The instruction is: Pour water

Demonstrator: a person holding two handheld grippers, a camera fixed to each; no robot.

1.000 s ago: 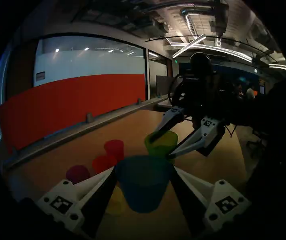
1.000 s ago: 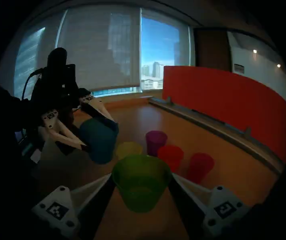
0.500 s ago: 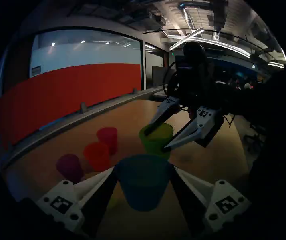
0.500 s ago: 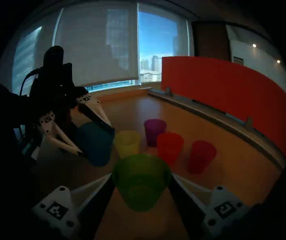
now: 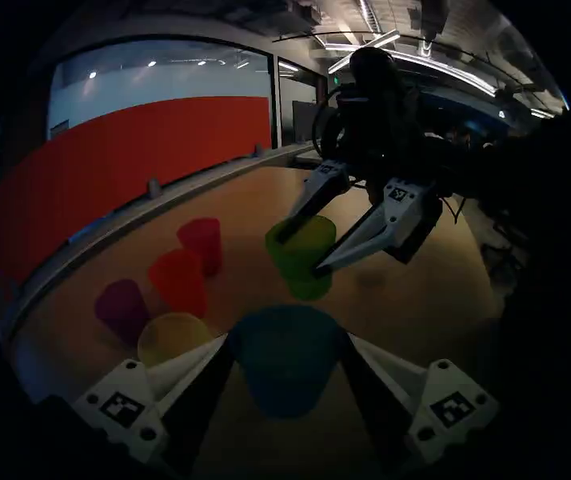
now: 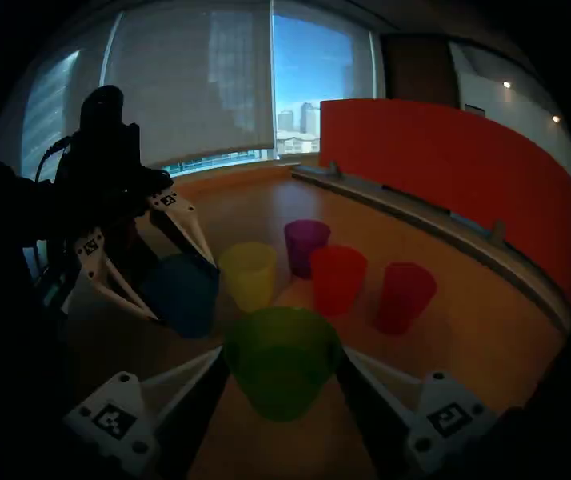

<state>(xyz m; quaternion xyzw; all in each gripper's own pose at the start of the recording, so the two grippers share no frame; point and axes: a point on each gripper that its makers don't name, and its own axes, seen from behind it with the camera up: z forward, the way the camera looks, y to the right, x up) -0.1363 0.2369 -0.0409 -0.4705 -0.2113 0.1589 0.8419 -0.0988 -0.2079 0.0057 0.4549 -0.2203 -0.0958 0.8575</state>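
The yellow cup point(image 5: 172, 336) sat half behind a finger point(image 5: 165, 376) in the left gripper view. Whether the blue cup point(image 5: 285, 372) or the green cup point(image 6: 281, 376) held water was too dark to tell. The person point(image 6: 5, 232) holding them was a mere silhouette, edges lost.

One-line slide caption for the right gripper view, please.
Right gripper holds a green cup over a wooden table; left gripper holds a blue cup beside yellow, purple, red and crimson cups.

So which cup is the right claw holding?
The green cup: it sits gripped in the right claw. The blue cup is in the left claw instead.
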